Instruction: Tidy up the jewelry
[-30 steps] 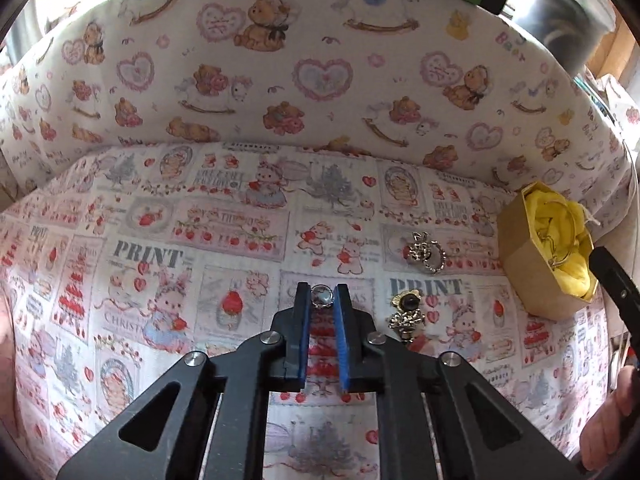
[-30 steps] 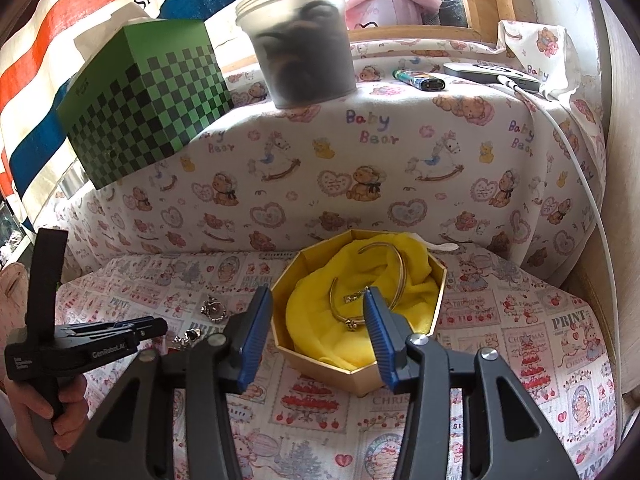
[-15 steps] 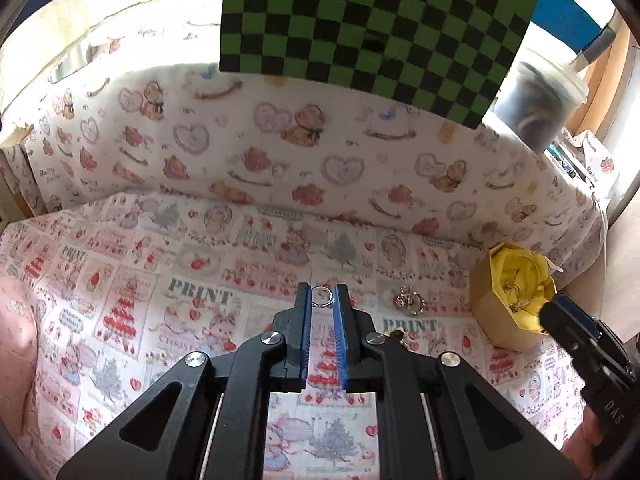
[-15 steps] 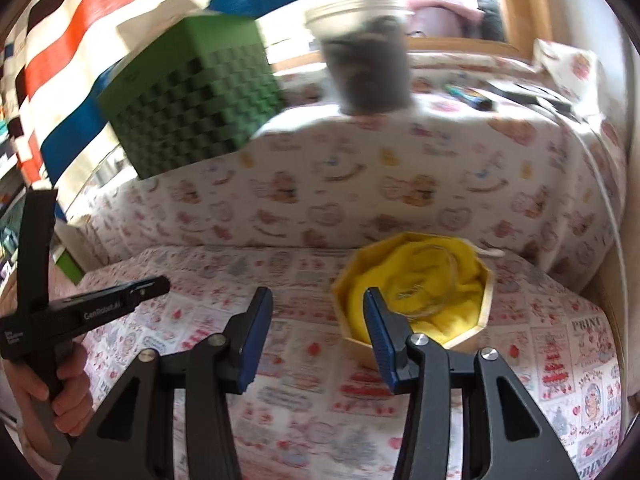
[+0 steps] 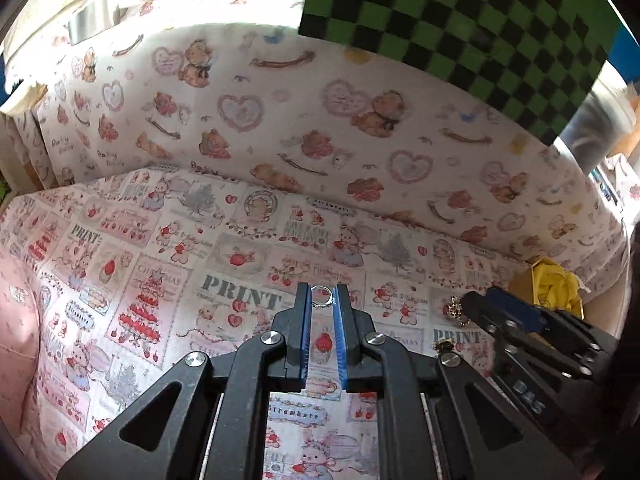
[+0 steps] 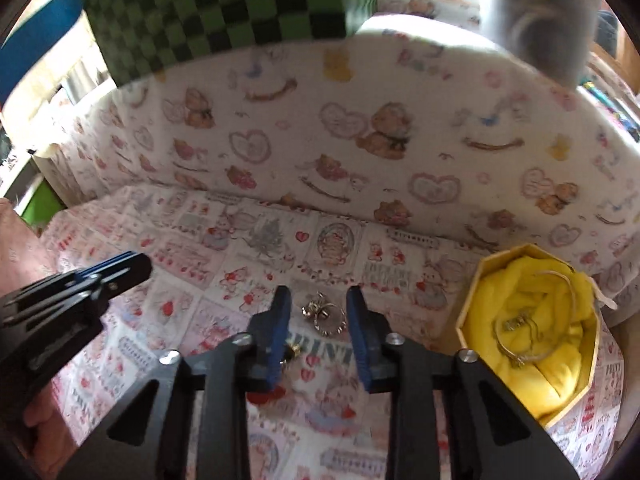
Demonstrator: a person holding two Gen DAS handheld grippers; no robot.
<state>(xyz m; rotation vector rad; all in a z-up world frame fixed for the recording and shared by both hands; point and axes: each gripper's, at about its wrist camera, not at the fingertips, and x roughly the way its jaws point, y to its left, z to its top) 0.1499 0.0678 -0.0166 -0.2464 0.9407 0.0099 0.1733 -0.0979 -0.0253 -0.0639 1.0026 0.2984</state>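
Note:
My left gripper (image 5: pixel 322 297) is shut on a small silver ring (image 5: pixel 321 295) pinched at its blue pad tips, held above the printed cloth. My right gripper (image 6: pixel 318 312) hovers over a silver and gold charm (image 6: pixel 325 317) lying on the cloth. Its jaws are closing, the charm lies between them, and the pads stand apart from it. A small gold piece (image 6: pixel 295 350) lies by its left finger. The octagonal box (image 6: pixel 466 312) with yellow cloth holds gold bangles (image 6: pixel 524 334), to the right of the right gripper. In the left wrist view the right gripper (image 5: pixel 500 310) shows at the right.
A padded wall in teddy-bear cloth (image 6: pixel 320 140) rises behind the work area. On its ledge stand a green checkered box (image 6: pixel 224 8) and a grey container (image 6: pixel 536 12). A person's hand (image 6: pixel 44 432) holds the left gripper (image 6: pixel 108 272) at the left.
My right gripper swung left from over the yellow box to over the charm, and its jaws narrowed. My left gripper rose and drifted with the ring still held.

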